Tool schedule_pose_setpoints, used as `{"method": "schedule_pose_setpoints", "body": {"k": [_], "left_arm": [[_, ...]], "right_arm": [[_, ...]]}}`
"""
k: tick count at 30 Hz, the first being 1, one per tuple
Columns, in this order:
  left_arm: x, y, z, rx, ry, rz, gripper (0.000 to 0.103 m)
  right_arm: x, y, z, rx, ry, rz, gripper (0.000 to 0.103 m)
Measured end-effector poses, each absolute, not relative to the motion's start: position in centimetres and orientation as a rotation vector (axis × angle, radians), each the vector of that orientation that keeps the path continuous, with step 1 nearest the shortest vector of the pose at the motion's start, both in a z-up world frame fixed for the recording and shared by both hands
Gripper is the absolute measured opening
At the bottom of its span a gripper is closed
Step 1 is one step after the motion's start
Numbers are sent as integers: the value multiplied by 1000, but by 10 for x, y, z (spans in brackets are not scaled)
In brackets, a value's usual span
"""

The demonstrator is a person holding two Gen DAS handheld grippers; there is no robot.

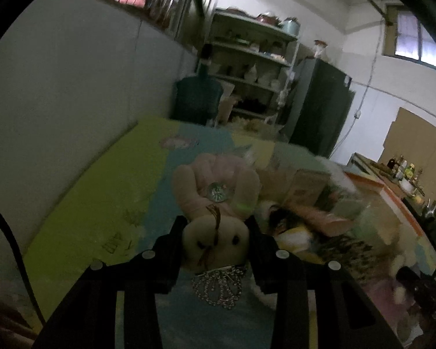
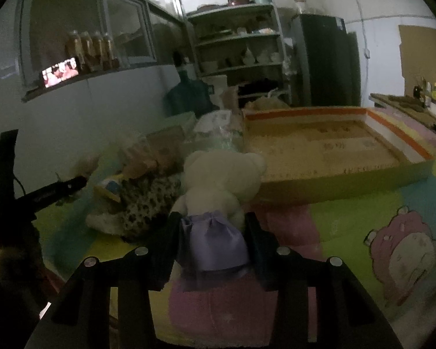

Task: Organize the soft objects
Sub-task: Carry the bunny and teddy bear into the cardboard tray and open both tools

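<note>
Ahead and to the right of the right claw (image 2: 213,232) sits the shallow cardboard tray (image 2: 398,157) on the colourful play mat (image 2: 348,212), seemingly the place for the toys. That claw is clamped on a white teddy bear (image 2: 218,180) by its lilac skirt; lift it clear of the tray wall before releasing. The left claw (image 1: 216,234) pinches a pink plush doll (image 1: 215,192) at the head, the toy pile (image 1: 319,226) just to its right; keep that squeeze gentle
</note>
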State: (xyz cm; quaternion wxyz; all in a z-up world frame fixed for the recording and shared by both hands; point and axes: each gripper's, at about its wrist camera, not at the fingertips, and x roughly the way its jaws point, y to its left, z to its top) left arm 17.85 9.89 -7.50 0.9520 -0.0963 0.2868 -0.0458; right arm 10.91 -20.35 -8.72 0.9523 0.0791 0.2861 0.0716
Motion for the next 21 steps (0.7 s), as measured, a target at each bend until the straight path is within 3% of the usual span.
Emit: {"method": "schedule_pose_setpoints", "body": {"k": [21], "left_arm": [[161,-42,-17,-118,479,-384,41]], "right_arm": [[105,-275,-38,165,426,27,45]]}}
